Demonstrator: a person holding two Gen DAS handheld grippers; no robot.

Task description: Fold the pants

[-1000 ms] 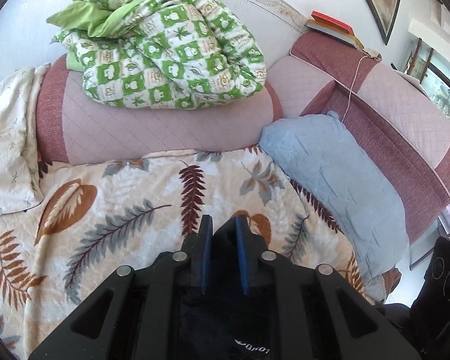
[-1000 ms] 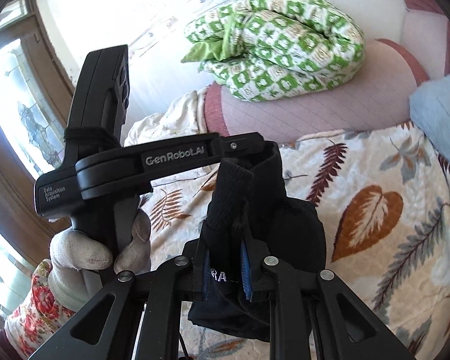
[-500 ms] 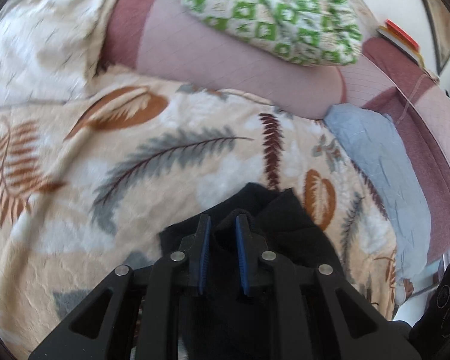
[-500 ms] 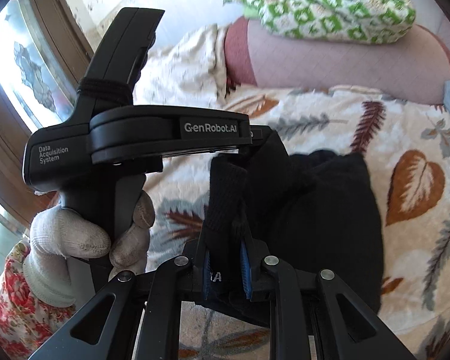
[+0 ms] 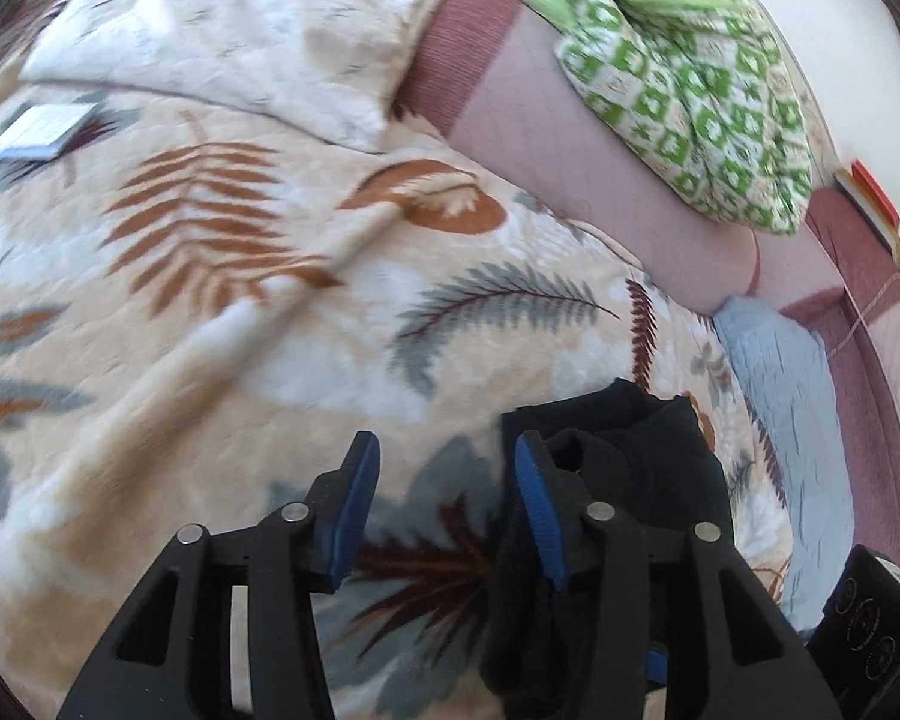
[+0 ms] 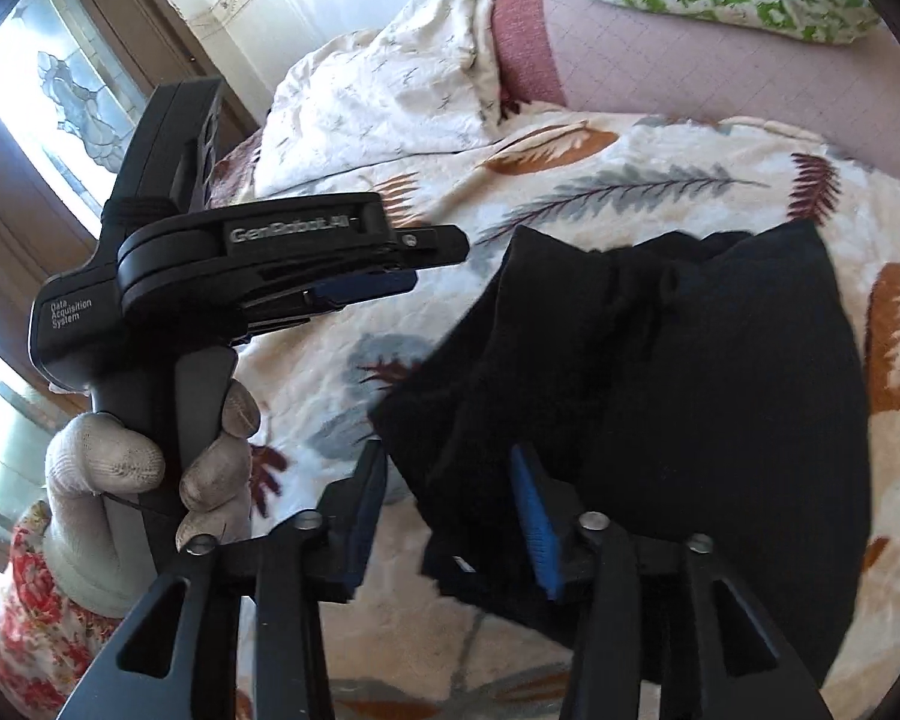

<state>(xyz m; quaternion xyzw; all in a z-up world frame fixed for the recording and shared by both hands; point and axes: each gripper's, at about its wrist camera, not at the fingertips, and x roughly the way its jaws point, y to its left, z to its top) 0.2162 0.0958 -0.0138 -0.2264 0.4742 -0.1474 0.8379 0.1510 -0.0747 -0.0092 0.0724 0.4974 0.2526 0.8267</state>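
Observation:
The black pants (image 6: 690, 372) lie bunched and folded on the leaf-patterned blanket (image 6: 630, 180). My right gripper (image 6: 450, 504) hangs over their near left edge with its jaws opening. A fold of black cloth sits between the blue pads, which do not press on it. In the left wrist view my left gripper (image 5: 444, 501) is also opening, and only blanket (image 5: 270, 330) shows in its gap. The pants (image 5: 636, 450) lie against the outer side of its right finger. The right wrist view shows the left gripper (image 6: 414, 258) from the side, held by a white-gloved hand (image 6: 120, 468).
A white quilt (image 5: 240, 30) and a green checked quilt (image 5: 690, 78) lie at the back on the pink quilted cushion (image 5: 570, 150). A pale blue cloth (image 5: 792, 408) is to the right, a small flat packet (image 5: 39, 132) far left, and a window (image 6: 60, 90) beyond.
Both grippers came down to the blanket with the black pants clamped in them, then opened. The pants now rest on the blanket, free of the left gripper.

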